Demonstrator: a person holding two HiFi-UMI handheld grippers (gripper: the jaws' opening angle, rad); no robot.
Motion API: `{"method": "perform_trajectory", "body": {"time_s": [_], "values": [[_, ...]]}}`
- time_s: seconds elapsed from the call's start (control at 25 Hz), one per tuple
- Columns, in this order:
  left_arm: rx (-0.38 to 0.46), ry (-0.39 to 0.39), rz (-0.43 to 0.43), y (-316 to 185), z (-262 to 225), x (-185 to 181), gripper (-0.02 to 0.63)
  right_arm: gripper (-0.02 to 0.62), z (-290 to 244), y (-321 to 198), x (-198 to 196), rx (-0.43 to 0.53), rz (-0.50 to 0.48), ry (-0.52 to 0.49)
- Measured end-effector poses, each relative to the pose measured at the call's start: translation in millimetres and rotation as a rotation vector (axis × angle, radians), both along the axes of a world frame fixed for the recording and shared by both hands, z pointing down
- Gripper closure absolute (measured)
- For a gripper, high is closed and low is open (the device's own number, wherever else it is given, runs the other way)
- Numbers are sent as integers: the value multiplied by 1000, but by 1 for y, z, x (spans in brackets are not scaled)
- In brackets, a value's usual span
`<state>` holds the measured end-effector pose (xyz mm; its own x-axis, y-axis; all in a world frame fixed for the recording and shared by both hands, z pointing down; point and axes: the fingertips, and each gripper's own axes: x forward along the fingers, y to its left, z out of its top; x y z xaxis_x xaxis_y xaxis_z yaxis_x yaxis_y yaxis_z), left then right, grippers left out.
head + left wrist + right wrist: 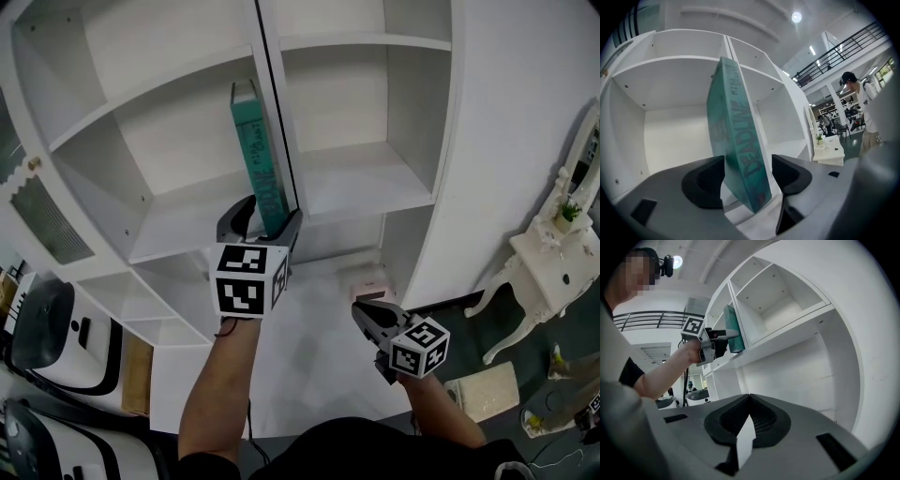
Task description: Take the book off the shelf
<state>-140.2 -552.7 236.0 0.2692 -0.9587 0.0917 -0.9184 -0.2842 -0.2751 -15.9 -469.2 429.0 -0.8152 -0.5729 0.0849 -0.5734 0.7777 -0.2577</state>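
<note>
A teal book (256, 150) stands tilted on a middle shelf (178, 230) of the white bookcase, its top leaning toward the upright divider (279, 122). My left gripper (268, 221) is level at the shelf's front edge and straddles the book's lower end. In the left gripper view the book (736, 140) sits between the jaws of the left gripper (747, 174); the left pad is against it, and a gap shows at the right pad. My right gripper (362, 314) hangs lower, to the right, shut and empty, with the pads of the right gripper (749, 401) together. The right gripper view shows the left gripper (719, 340) at the book (733, 329).
The bookcase's other compartments (347, 94) hold nothing. A white ornate table (548, 267) with a small plant (568, 212) stands at the right. A flat box (483, 389) lies on the floor. White machines (52, 342) sit at the lower left. A person (860, 105) stands far off.
</note>
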Motion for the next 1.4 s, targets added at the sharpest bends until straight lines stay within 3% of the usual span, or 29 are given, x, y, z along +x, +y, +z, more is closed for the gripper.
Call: {"method": "perform_trajectory", "body": {"time_s": [0.36, 0.68, 0.8, 0.88, 1.08, 1.4], "values": [[42, -49, -157, 1, 5, -17, 305, 581, 12, -2, 19, -34, -7, -2], [43, -70, -253, -3, -5, -18, 305, 581, 16, -6, 23, -47, -89, -20], [-3, -74, -262, -9, 3, -16, 307, 581, 21, -8, 23, -58, -116, -34], [-16, -75, -262, -11, 8, -15, 346, 580, 27, -7, 20, -72, -137, -37], [-30, -12, -237, -3, 10, -19, 388, 580, 41, 9, 10, -100, -172, -21], [49, 63, -199, 43, 2, -58, 433, 581, 52, 35, -11, -111, -129, 32]]}}
